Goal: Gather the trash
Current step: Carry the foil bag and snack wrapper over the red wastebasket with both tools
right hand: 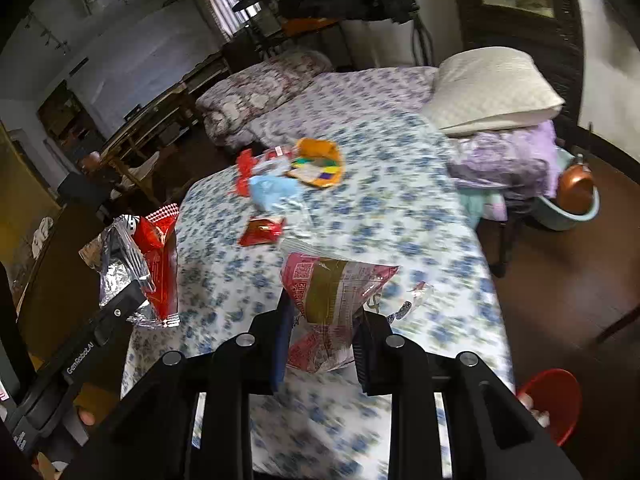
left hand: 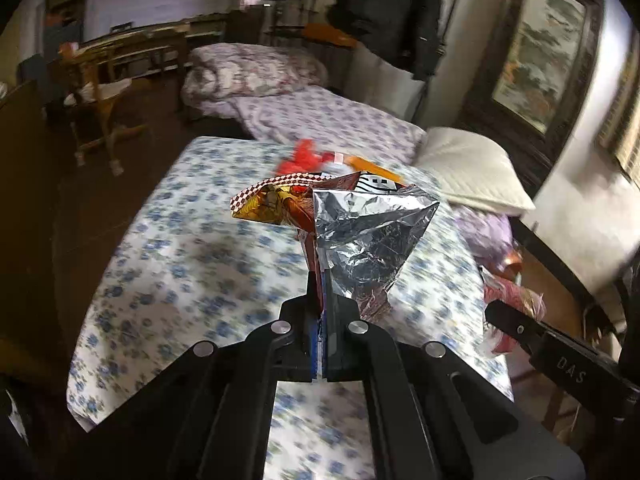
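On my left wrist view, the left gripper [left hand: 320, 300] has its fingers pressed together on a foil bag [left hand: 360, 236], silver inside showing, red and yellow print folded off to the left; it is held up over the flowered bed [left hand: 168, 264]. Past it I see more wrappers blurred on the sheet, a white pillow [left hand: 468, 168] to the right, and the right gripper's finger poking in at the right edge. On my right wrist view, the right gripper [right hand: 324, 320] pinches a pink packet [right hand: 332, 296] between its pads, lifted clear of the bed [right hand: 400, 208]. Ahead on the sheet lie a red wrapper [right hand: 262, 232], a blue wrapper [right hand: 272, 190] and an orange packet [right hand: 318, 162]. The left gripper [right hand: 132, 292] with its foil bag [right hand: 120, 264] is at the left edge, and a red bin [right hand: 556, 400] stands on the floor lower right.
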Motion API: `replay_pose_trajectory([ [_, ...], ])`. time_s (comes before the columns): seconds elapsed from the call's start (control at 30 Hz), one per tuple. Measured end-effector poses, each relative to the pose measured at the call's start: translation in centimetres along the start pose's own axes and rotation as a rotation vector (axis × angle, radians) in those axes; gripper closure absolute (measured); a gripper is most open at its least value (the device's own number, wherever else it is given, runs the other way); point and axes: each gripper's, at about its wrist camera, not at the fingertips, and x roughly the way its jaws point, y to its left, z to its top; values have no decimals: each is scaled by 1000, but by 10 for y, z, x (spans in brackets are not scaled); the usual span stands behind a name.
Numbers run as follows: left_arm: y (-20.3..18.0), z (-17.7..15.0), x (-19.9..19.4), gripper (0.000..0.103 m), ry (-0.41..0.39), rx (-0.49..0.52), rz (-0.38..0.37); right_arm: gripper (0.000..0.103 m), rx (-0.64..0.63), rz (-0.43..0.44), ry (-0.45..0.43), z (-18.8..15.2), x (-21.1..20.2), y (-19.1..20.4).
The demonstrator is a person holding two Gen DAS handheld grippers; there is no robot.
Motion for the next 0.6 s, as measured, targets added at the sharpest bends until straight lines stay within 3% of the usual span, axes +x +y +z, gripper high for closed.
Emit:
replay_pose_trajectory([
  [0.23,-92,-20,-15,102,36,154,-144,76,43,-145,-45,-25,-69,-82],
  [0.43,-213,-66,-8,102,160,341,-283,76,143,-319,-5,-68,-110,-177],
  [0.6,-293,-105,24,101,286,417,-340,76,270,-372,63,-109,-108,-244],
])
